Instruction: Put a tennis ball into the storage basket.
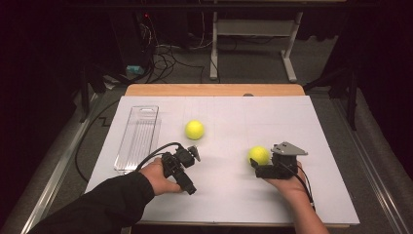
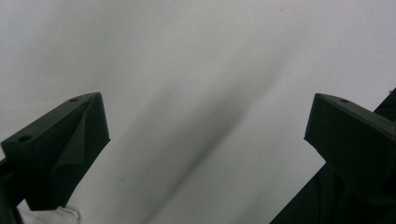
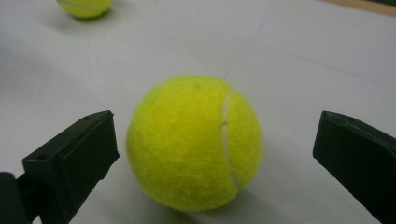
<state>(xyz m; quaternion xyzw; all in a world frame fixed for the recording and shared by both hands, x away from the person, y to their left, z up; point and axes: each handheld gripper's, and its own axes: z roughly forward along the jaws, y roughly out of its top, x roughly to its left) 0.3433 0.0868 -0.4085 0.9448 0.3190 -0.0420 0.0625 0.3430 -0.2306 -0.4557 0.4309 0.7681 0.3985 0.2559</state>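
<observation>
Right tool (image 3: 212, 154) gapes wide around the near ball (image 3: 194, 142), nothing gripped yet; left tool (image 2: 205, 140) open, empty; second ball (image 1: 194, 129) waits beyond, tray (image 1: 138, 138) unfilled.

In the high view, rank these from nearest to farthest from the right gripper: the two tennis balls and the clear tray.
1. Near tennis ball: just ahead of the right gripper, between its open jaws.
2. Far tennis ball: mid-table, up and to the left.
3. Clear tray: at the table's left edge, beyond the left gripper.
</observation>
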